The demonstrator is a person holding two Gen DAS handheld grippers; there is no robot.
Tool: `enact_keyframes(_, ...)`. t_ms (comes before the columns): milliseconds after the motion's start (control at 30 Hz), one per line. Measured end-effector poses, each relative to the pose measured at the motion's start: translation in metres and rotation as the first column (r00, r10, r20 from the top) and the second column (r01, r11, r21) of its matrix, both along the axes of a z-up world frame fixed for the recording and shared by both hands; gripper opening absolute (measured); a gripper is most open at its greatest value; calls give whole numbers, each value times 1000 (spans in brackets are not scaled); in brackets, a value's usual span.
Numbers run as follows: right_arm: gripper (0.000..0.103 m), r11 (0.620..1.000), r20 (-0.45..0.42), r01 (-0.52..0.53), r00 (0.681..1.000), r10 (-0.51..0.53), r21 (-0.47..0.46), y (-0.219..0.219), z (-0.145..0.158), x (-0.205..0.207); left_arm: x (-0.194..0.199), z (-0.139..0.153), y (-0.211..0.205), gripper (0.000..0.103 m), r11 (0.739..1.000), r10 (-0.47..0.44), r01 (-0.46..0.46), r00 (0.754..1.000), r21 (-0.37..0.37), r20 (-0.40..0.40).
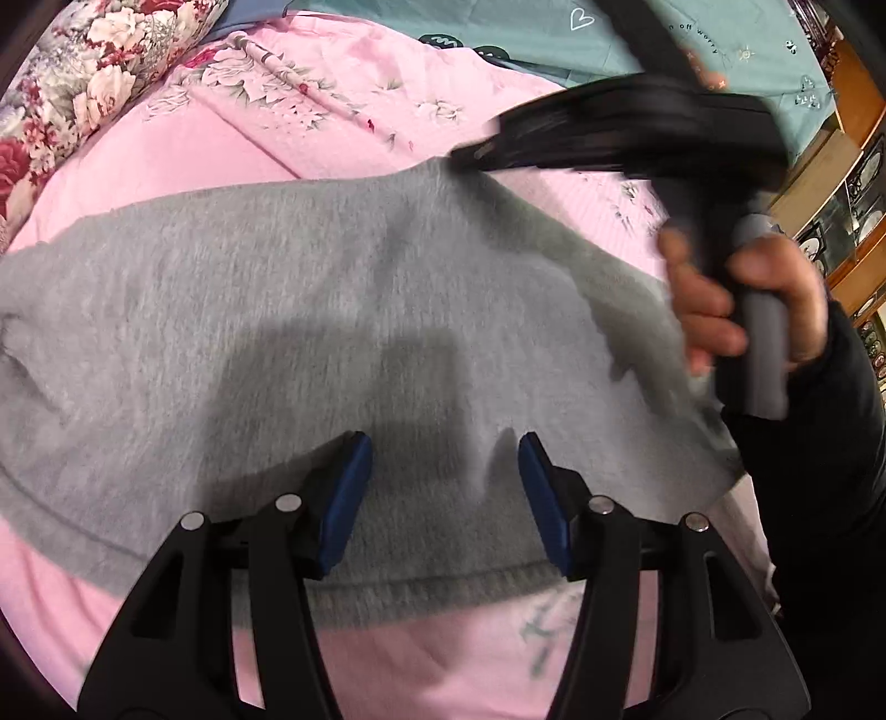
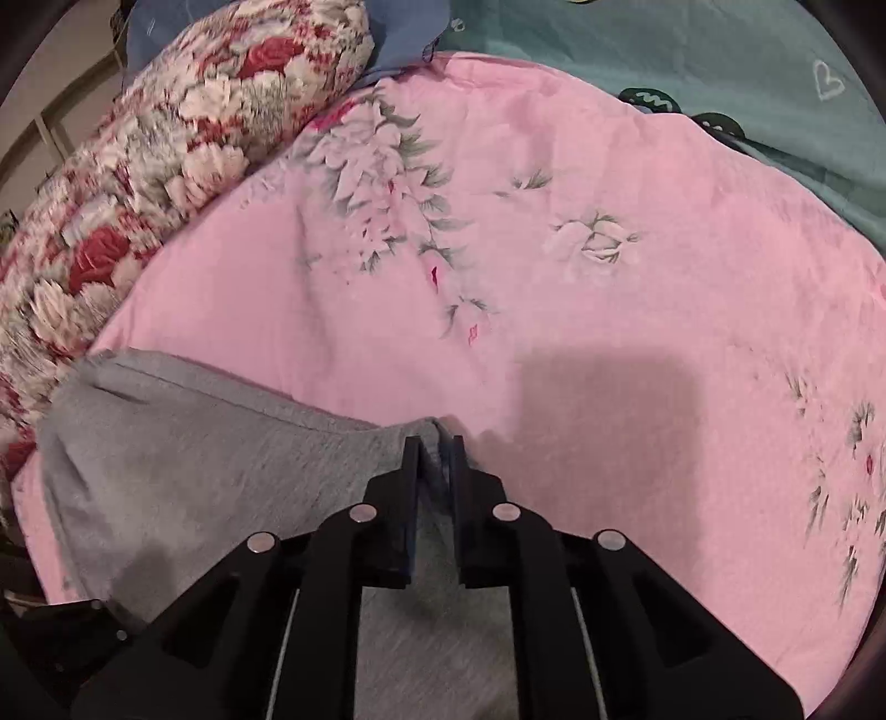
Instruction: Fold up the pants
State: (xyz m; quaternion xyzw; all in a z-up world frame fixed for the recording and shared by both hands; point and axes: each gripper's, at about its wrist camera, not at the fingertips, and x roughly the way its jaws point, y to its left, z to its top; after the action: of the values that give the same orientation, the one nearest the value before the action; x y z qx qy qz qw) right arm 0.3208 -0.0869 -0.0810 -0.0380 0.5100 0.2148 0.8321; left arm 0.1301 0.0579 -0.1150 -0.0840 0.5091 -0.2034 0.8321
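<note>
The grey pants (image 1: 288,310) lie spread across a pink floral sheet (image 1: 183,138). In the left wrist view my left gripper (image 1: 443,443) hovers over the near hem, its blue pads wide apart with only flat cloth below them. At the far right corner of the cloth my right gripper (image 1: 470,155) pinches the edge, with a person's hand (image 1: 736,293) on its handle. The right wrist view shows the right gripper (image 2: 434,440) shut on a raised corner of the grey pants (image 2: 210,465), with fabric running back between the fingers.
A red and white floral pillow (image 2: 166,144) lies along the left. Teal bedding (image 2: 664,50) with a heart print sits at the far edge. Wooden shelves (image 1: 853,183) stand to the right. Pink sheet (image 2: 609,277) stretches beyond the pants.
</note>
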Motion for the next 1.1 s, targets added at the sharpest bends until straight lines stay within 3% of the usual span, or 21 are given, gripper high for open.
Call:
enact_keyframes(67, 12, 999, 56, 21, 998, -23, 30, -16, 29, -15, 2, 23, 1, 59, 1000, 2, -1, 999, -13, 41)
enact_keyframes(133, 13, 998, 123, 55, 991, -56, 15, -42, 62, -37, 11, 40, -1, 70, 999, 12, -10, 998, -32, 68)
enact_keyframes(233, 13, 995, 88, 101, 991, -101, 3, -76, 75, -67, 45, 50, -18, 71, 1000, 29, -28, 998, -13, 53)
enact_keyframes(300, 13, 995, 21, 99, 995, -99, -6, -95, 68, -94, 80, 43, -35, 68, 999, 14, -15, 1000, -41, -5)
enact_keyframes(367, 13, 995, -47, 103, 994, -103, -4, -113, 50, -128, 110, 27, -51, 58, 999, 4, -6, 998, -47, -57)
enact_keyframes(433, 13, 993, -101, 118, 988, -118, -4, -123, 30, -156, 131, 8, -68, 20, 1000, -2, 1, 994, -12, -106)
enact_keyframes(467, 13, 991, -122, 135, 983, -134, -2, -128, 20, -169, 143, -3, -75, 15, 1000, -2, 4, 990, 13, -143)
enact_keyframes(600, 13, 973, -149, 227, 964, -219, 37, -143, 0, -203, 158, -10, -78, 15, 1000, 10, -9, 989, 13, -144)
enact_keyframes(800, 15, 960, -207, 279, 941, -268, 25, -142, -19, -201, 155, -14, -77, 14, 1000, -1, 3, 996, 21, -88)
enact_keyframes(867, 21, 960, -193, 278, 943, -270, 16, -137, -19, -200, 153, -14, -79, 14, 999, -10, 12, 999, 38, -50)
enact_keyframes(900, 29, 959, -193, 282, 943, -272, 23, -136, -18, -200, 151, -14, -80, 14, 999, -13, 15, 999, 43, -34)
enact_keyframes(967, 37, 953, -213, 294, 938, -272, 77, -138, -13, -202, 150, -14, -80, 14, 999, -14, 15, 1000, 35, -21)
enact_keyframes(1033, 38, 938, -223, 313, 935, -277, 146, -150, -1, -208, 149, -11, -77, 14, 1000, -8, 9, 999, 12, -36)
enact_keyframes(1100, 45, 910, -190, 373, 921, -340, 180, -179, 19, -218, 140, -3, -68, 16, 1000, 10, -10, 998, -6, -60)
